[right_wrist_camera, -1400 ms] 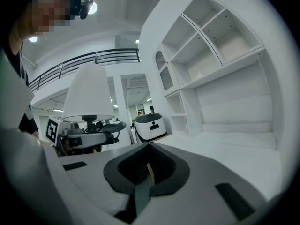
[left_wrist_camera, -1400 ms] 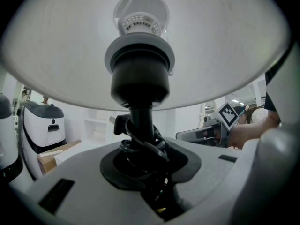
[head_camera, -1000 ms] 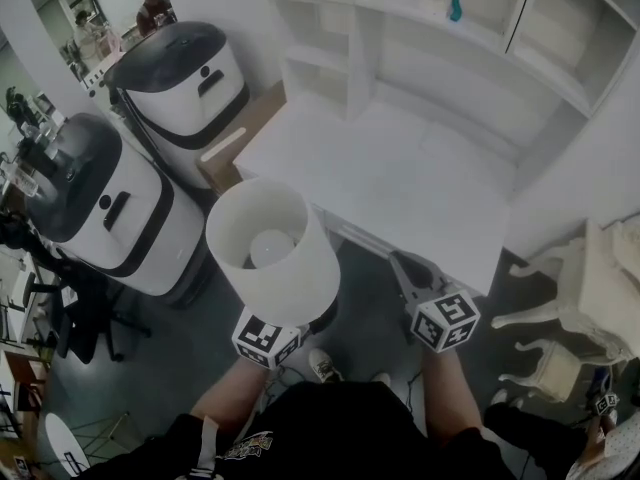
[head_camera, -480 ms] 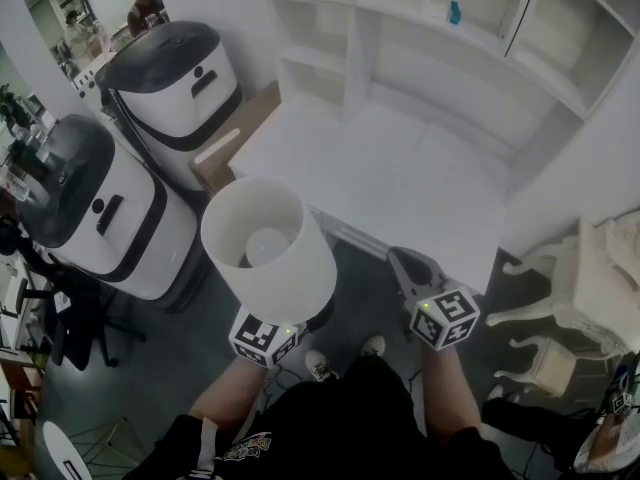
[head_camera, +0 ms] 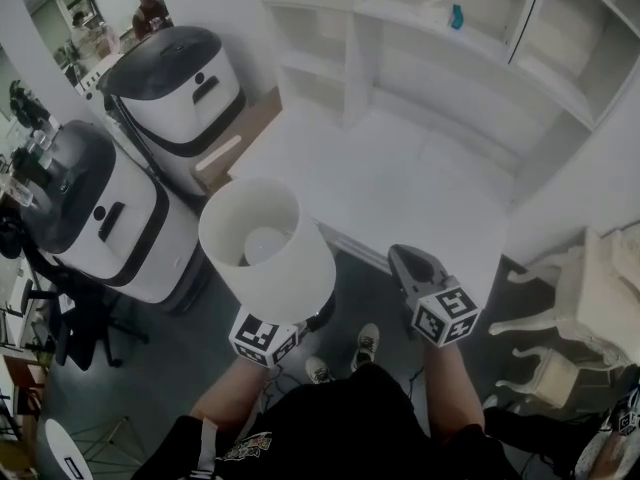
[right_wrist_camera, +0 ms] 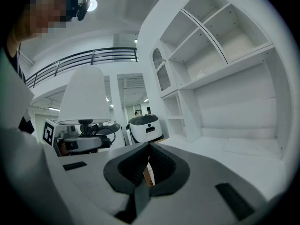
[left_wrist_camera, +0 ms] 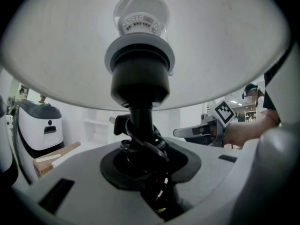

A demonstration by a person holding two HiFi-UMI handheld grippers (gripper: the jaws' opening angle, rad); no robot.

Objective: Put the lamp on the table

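Left tool tight on lamp stem, behind shade in head view

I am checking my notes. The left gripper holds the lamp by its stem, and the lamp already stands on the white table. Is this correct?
Not quite. The left gripper does hold the lamp by its stem, but the lamp is not on the white table: it hangs above the floor, before the table's near edge. The head view shows this.
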